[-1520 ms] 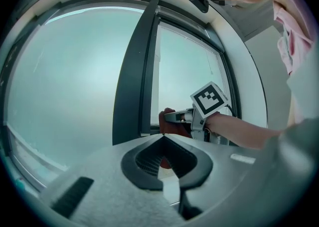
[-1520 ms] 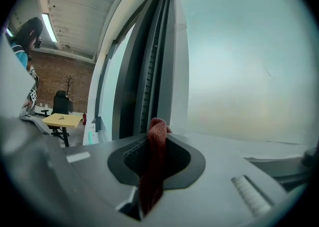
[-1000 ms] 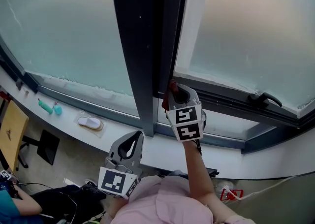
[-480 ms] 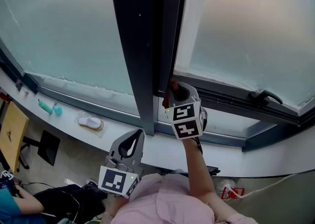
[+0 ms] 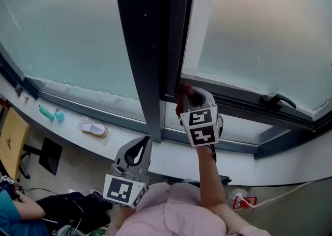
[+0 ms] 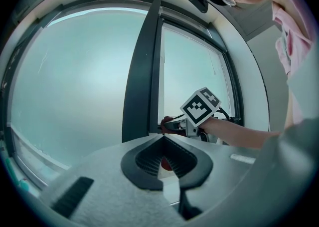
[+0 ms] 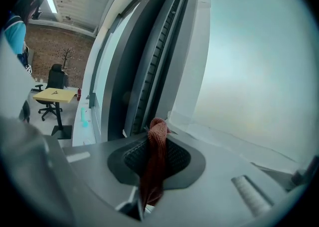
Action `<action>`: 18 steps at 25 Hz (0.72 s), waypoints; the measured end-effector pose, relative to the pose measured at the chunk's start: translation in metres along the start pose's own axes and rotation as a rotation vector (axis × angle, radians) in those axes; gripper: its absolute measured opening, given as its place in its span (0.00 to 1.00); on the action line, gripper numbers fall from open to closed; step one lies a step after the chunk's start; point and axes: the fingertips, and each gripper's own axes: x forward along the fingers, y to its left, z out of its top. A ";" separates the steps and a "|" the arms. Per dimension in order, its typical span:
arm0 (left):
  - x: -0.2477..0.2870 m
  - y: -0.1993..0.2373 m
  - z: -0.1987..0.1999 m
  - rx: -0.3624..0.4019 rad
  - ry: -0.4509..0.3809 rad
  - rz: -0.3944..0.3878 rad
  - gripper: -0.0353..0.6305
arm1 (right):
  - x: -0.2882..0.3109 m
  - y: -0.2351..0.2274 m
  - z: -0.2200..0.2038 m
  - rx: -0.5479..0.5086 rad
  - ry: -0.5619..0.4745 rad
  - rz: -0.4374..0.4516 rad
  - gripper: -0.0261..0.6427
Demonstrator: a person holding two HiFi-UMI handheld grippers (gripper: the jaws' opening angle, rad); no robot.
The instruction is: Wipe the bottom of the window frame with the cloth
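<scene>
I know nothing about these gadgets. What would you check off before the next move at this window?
1. Cloth held firmly: ok, the right gripper is shut on it.
2. Cloth sticking out enough to wipe: ok, a fold pokes past the tips.
3. Cloth touching the bottom frame: cannot tell. It sits in the corner by the upright, but the contact itself is hidden.
4. Sweep to the right clear: not ok, a handle sits on the frame further along.
5. Left gripper out of the way: ok, it hangs low, shut and empty.
</scene>
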 end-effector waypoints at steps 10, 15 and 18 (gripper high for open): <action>0.002 -0.005 -0.001 0.003 0.002 -0.009 0.05 | -0.007 -0.011 -0.006 0.026 -0.001 -0.011 0.11; 0.004 -0.007 -0.002 0.001 0.004 -0.015 0.05 | -0.011 -0.017 -0.009 0.035 -0.003 -0.019 0.11; 0.005 -0.009 -0.002 0.001 0.005 -0.020 0.05 | -0.013 -0.020 -0.011 0.041 -0.004 -0.021 0.11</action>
